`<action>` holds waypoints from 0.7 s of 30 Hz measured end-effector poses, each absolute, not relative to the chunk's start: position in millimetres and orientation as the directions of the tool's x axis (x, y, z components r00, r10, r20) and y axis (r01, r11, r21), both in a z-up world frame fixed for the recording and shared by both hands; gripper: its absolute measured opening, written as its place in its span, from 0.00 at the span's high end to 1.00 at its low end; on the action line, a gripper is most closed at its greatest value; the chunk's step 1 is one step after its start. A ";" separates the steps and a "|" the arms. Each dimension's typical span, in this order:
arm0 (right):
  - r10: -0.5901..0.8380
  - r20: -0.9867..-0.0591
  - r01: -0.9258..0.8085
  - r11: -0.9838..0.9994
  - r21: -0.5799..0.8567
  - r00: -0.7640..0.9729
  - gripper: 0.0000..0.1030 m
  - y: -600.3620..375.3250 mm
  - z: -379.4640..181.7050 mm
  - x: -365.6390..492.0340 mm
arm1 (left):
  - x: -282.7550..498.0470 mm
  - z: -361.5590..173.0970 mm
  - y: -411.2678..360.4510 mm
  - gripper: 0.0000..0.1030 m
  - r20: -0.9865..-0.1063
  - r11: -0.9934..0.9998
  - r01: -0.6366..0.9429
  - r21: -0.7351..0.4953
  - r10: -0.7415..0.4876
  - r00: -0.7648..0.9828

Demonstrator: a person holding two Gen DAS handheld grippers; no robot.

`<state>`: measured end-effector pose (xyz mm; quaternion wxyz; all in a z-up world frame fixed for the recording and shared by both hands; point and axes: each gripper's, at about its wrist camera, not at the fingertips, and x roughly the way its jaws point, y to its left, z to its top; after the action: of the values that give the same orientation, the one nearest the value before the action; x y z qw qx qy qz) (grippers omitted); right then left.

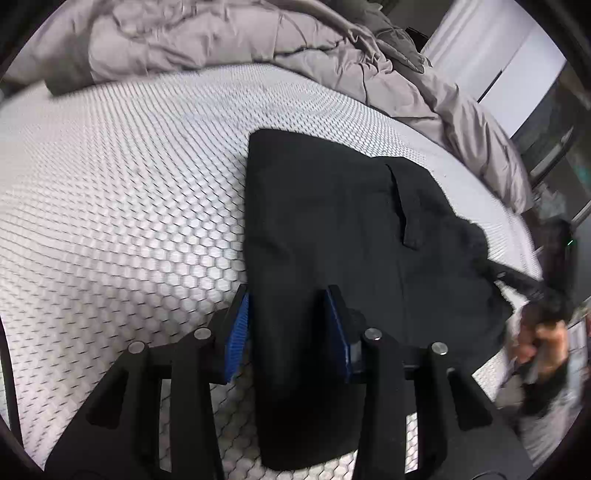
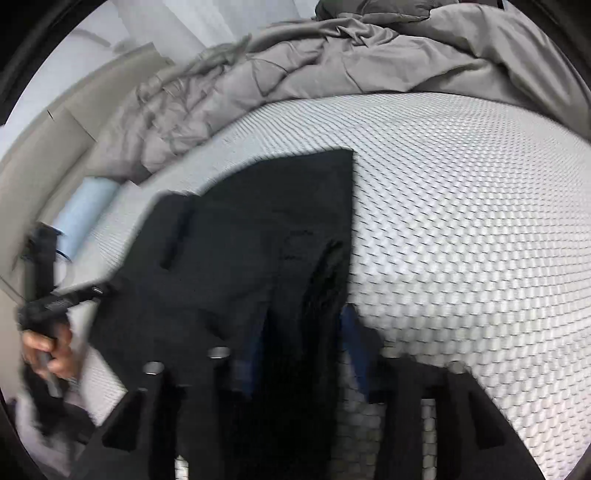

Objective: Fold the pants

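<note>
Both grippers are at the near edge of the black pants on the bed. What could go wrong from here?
1. The left gripper straddles a thick band of the black pants with visible slack beside the blue pads; it may pinch one layer only, or slip.
2. The right wrist view is blurred; the right gripper may close off the edge.
3. The grey duvet is bunched close behind, so a far fold may land on it.

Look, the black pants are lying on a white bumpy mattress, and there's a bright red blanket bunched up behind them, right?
Not quite. The pants do lie on the white bumpy mattress, but the bunched-up blanket behind them is grey, not red. Both wrist views show it.
</note>
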<state>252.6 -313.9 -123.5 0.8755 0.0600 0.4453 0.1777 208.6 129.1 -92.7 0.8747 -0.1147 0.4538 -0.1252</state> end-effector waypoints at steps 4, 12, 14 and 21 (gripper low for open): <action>0.384 -0.720 -0.269 0.923 0.276 0.578 0.41 -327.8 -104.6 224.5 | 169.8 -71.6 123.9 0.44 -0.735 0.975 0.111 -0.193 -0.219 0.642; 0.405 -0.588 -0.355 0.912 0.205 0.700 0.00 -319.7 -64.2 144.8 | 95.7 -20.9 112.5 0.01 -0.570 0.990 0.049 -0.134 -0.118 0.813; 0.402 -0.542 -0.367 0.913 0.178 0.738 0.00 -314.9 -55.3 128.2 | 87.4 -15.3 106.8 0.01 -0.541 0.990 0.041 -0.135 -0.109 0.834; 0.386 -0.485 -0.399 0.913 0.082 0.785 0.00 -295.8 -54.2 85.6 | 49.5 -10.6 95.7 0.01 -0.487 0.995 0.045 -0.091 -0.084 0.869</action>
<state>85.6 -295.8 -54.2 0.9445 -0.0123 0.2540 0.2078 49.5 95.7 -10.6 0.9660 -0.0382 0.2535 -0.0334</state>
